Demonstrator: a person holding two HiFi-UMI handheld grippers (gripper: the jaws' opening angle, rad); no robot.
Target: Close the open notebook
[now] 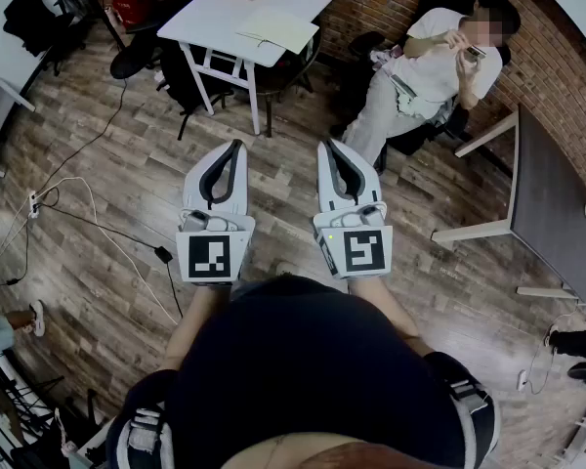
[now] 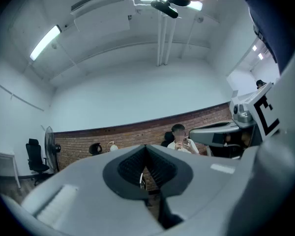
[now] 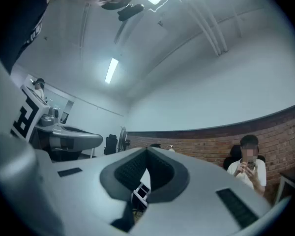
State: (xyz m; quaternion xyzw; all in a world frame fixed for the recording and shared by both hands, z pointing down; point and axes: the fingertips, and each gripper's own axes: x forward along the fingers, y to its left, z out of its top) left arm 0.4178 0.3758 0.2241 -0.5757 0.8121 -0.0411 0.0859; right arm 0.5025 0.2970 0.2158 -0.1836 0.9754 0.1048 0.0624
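Marker cubes (image 1: 215,257): black-and-white square patterns, no readable words.
Left claw (image 1: 236,147): grey plastic, closed, empty.
Right claw (image 1: 328,147): likewise closed, empty.
Notebook (image 1: 276,29): open, white desk (image 1: 210,18), upper centre.

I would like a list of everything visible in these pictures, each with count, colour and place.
white rectangular table: one, white, top centre
open paper notebook: one, pale pages, on that table
seated person: one, white shirt, upper right
dark grey table: one, dark grey, right edge
red object: one, red, top left
floor cables: several, white and black, left
left gripper: one, grey-white, jaws shut, empty
right gripper: one, grey-white, jaws shut, empty
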